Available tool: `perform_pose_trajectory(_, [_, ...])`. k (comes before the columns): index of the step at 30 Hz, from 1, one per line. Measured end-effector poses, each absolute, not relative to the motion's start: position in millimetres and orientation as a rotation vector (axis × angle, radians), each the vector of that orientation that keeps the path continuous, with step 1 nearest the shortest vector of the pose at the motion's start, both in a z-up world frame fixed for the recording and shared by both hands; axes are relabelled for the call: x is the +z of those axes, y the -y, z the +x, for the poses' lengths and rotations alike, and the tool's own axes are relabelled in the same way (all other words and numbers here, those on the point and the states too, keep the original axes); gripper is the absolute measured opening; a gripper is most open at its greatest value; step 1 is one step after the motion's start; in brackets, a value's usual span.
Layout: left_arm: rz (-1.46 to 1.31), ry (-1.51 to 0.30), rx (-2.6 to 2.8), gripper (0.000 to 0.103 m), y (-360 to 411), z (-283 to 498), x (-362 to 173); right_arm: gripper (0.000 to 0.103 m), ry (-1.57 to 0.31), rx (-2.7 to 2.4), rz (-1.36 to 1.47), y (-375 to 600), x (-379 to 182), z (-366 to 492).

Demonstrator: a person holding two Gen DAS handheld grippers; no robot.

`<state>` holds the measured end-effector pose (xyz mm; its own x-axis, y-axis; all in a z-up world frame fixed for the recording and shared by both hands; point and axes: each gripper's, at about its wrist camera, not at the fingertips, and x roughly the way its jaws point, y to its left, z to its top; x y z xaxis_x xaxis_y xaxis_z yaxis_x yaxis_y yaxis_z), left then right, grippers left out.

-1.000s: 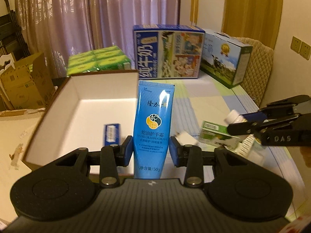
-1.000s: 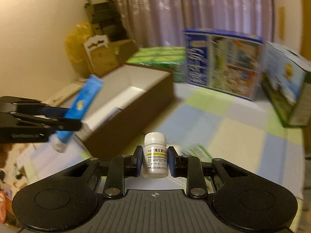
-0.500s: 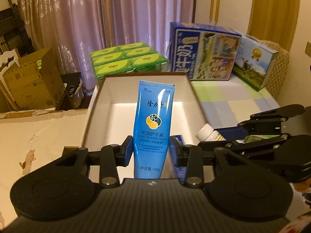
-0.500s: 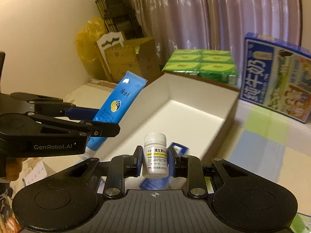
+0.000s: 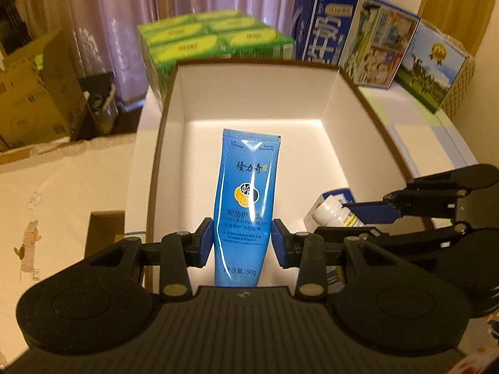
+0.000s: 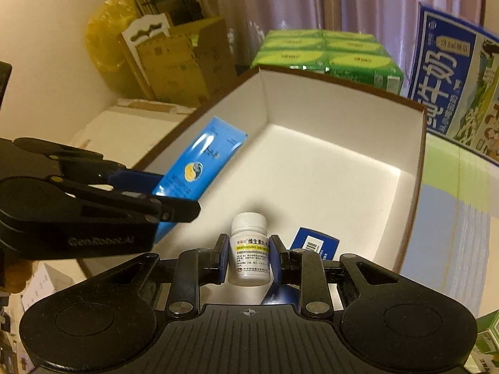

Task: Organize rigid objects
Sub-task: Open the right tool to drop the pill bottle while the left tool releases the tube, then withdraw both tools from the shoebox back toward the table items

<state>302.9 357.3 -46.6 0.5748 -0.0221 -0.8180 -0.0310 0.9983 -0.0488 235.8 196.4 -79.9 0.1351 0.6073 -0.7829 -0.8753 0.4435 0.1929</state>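
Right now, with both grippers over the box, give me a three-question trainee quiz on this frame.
1. True or false: the right gripper carries a blue tube.
2. What already lies on the floor of the open white box, next to the right gripper? A) a small blue carton B) a green carton C) nothing
3. Fill in: the left gripper holds the blue hand cream tube with its crimped end pointing ____ from the camera.

Key
1. False: its jaws clamp a white pill bottle.
2. A: the small blue carton with a barcode.
3. Away.
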Motion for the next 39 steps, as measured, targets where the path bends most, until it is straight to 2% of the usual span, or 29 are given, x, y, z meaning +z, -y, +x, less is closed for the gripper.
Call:
perform_pose_trajectory(3, [-0.072,-0.995,-0.016,0.032,-362.6,309.6,-57.4,0.024,-0.946,1.090,-0.350,-200.6,-84.4,236.9])
perform_pose_trajectory(13, [-0.072,-1.018,-0.044,0.036,-366.9,313.9,-60.7,0.026,-0.961,1.060,-0.323,-204.1,-87.4,238.2])
perform_pose_trajectory(18, [-0.079,-1.021,-0.046,0.036,-367.7,311.3,-60.2,0.033,-0.965,1.054,-0.336,-202.5,-88.4,238.6])
perform_pose_trajectory(31, [-0.084,-0.990,-0.052,0.039,-357.0,294.0,-42.6,0.041,-0.932,1.055,-0.293,-178.9,-71.6,231.9])
perform_pose_trajectory(39, [-0.086,-0.960,-0.037,0.044,-344.2,271.6,-20.7,0.056,-0.883,1.066,-0.241,-153.7,-49.0,222.3])
